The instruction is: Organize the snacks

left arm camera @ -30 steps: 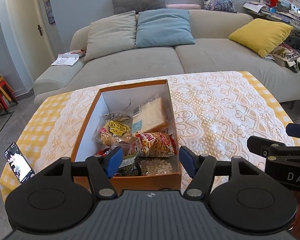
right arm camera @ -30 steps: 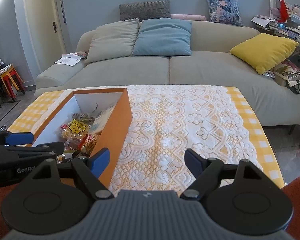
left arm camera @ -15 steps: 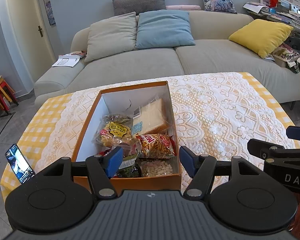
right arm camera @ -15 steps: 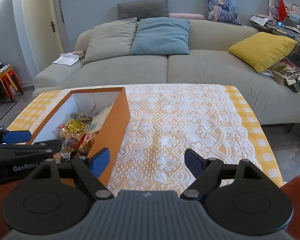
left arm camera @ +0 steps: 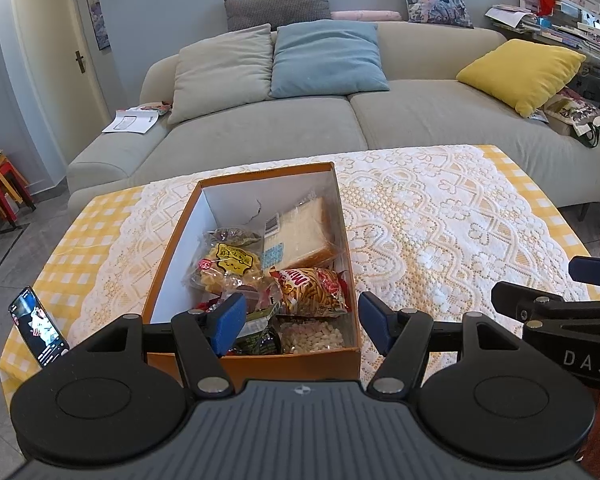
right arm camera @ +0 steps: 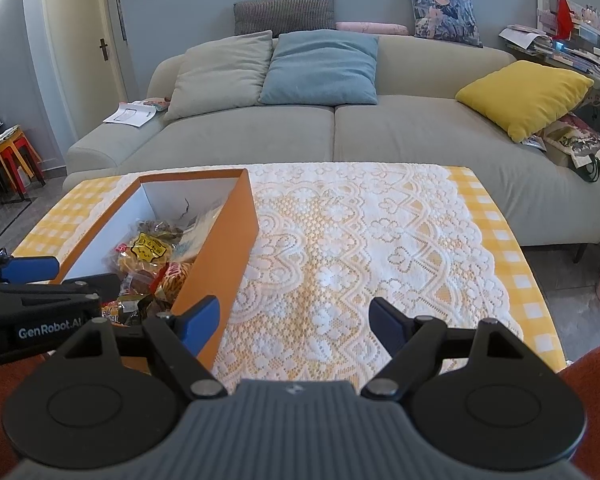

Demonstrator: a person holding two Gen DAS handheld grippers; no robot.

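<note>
- The left gripper (left arm camera: 298,322) is held wide open and empty, poised above the near end of the orange box (left arm camera: 168,248); nothing is gripped
- The right gripper (right arm camera: 294,326) is likewise spread wide and empty, positioned over bare lace tablecloth (right arm camera: 360,248) just beside the box's right wall
- The snacks are all located inside the box on the table (left arm camera: 532,200): a wrapped bread loaf (left arm camera: 300,232) at the far right, a yellow-labelled cookie bag (left arm camera: 226,264) to its left, a red stick-snack packet (left arm camera: 316,290) nearer, and a clear bag of pale pieces (left arm camera: 314,334) against the near wall
- No snack is seen outside the box, so the arrangement inside it is judged to be the remaining work
- Risk: the packets overlap closely; a neighbouring wrapper may be pinched together with the intended one and dragged out
- Risk: the crinkled film is judged slippery; a shallow grip at a corner may let a bag slide free
- Risk: the bread may be crushed if the gripper is closed hard on it
- Risk: the box wall may be struck on entry, shifting the box and bunching the tablecloth
- Risk: the phone (left arm camera: 38,326) propped at the table's left edge may be toppled if the cloth is pulled
</note>
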